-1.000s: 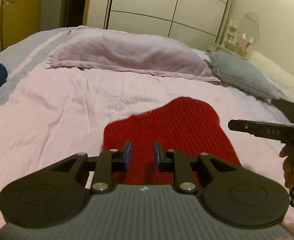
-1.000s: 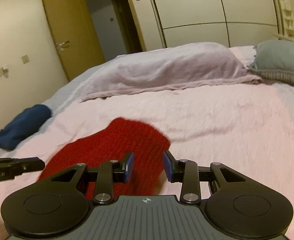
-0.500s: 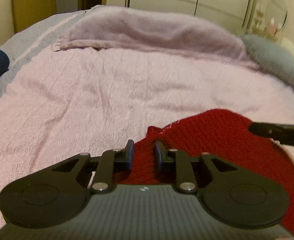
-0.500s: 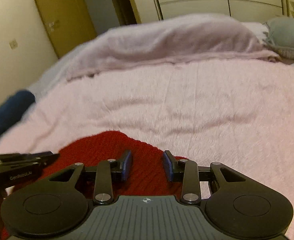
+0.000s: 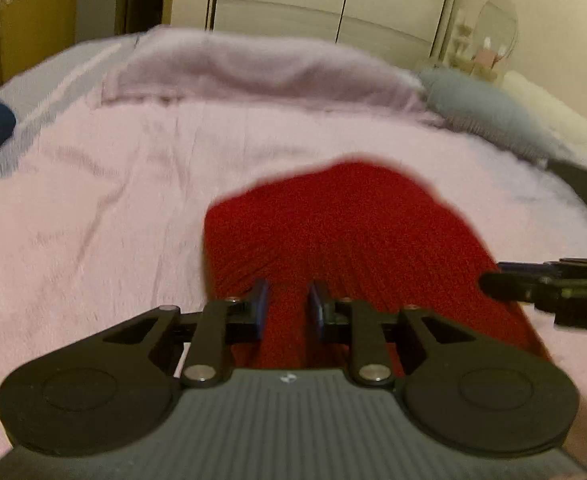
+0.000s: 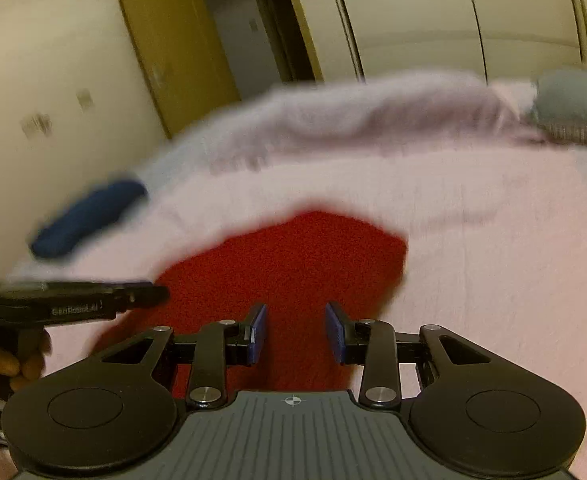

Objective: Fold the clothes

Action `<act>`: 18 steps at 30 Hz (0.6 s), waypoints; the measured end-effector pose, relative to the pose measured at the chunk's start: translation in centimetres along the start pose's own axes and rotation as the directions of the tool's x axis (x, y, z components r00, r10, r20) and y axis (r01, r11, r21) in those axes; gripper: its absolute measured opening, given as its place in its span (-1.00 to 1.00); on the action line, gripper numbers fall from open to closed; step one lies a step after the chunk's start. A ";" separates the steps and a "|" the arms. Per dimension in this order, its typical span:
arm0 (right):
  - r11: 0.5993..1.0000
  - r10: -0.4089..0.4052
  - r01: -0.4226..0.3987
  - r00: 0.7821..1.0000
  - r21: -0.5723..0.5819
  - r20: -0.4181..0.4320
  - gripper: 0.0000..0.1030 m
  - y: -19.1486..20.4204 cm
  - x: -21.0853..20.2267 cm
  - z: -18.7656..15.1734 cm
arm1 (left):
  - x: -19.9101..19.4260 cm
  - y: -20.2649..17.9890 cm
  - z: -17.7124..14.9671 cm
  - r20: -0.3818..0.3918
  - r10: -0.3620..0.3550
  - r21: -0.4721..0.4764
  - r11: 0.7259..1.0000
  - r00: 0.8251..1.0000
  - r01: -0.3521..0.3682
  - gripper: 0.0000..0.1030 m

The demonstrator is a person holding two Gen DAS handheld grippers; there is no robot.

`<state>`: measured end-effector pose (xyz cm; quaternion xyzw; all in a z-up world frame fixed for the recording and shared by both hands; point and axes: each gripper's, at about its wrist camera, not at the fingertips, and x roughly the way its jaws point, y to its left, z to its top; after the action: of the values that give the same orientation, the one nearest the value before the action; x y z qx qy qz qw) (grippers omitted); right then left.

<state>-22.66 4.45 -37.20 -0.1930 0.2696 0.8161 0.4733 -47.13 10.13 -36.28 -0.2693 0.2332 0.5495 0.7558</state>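
So the red knit garment [image 5: 345, 232] is lying flat on the pink bedspread [image 5: 93, 216], looks partly folded already. Left gripper [image 5: 287, 308] sits over its near edge, jaws a little apart with nothing pinched; right gripper [image 6: 295, 332] is spread wider over the other near corner, also empty. My take: grab both near corners at matching spots, pinch all layers of the knit, and lift evenly so the fold lands square. Chunky knit stretches, so don't drag it.
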 end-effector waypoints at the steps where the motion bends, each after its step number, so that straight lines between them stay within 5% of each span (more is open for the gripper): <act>1: 1.000 -0.013 0.013 1.000 -0.004 -0.014 -0.27 0.2 0.3 -0.2 | 0.1 0.1 -0.2 0.001 0.004 -0.008 1.000 1.000 -0.004 -0.59; 9: 0.993 -0.096 0.098 0.995 -0.065 0.027 -0.26 3.4 -4.2 -1.9 | -5.8 -2.4 -1.0 0.038 0.048 0.012 0.999 0.998 -0.048 -0.60; 15: 0.993 -0.116 0.114 0.990 -0.037 -0.080 -0.26 4.1 -3.1 -4.6 | -6.0 -2.0 -2.9 -0.016 0.039 -0.086 0.996 0.999 -0.040 -0.61; 18: 0.992 -0.124 0.124 0.990 -0.007 -0.063 -0.22 4.7 -5.8 -4.5 | -9.4 -2.5 -3.2 0.004 0.063 -0.120 0.991 0.998 -0.062 -0.26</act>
<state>-23.72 -4.12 -36.23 -0.2359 0.2704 0.7791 0.5141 -47.59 0.74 -32.16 -0.3045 0.2054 0.5870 0.7215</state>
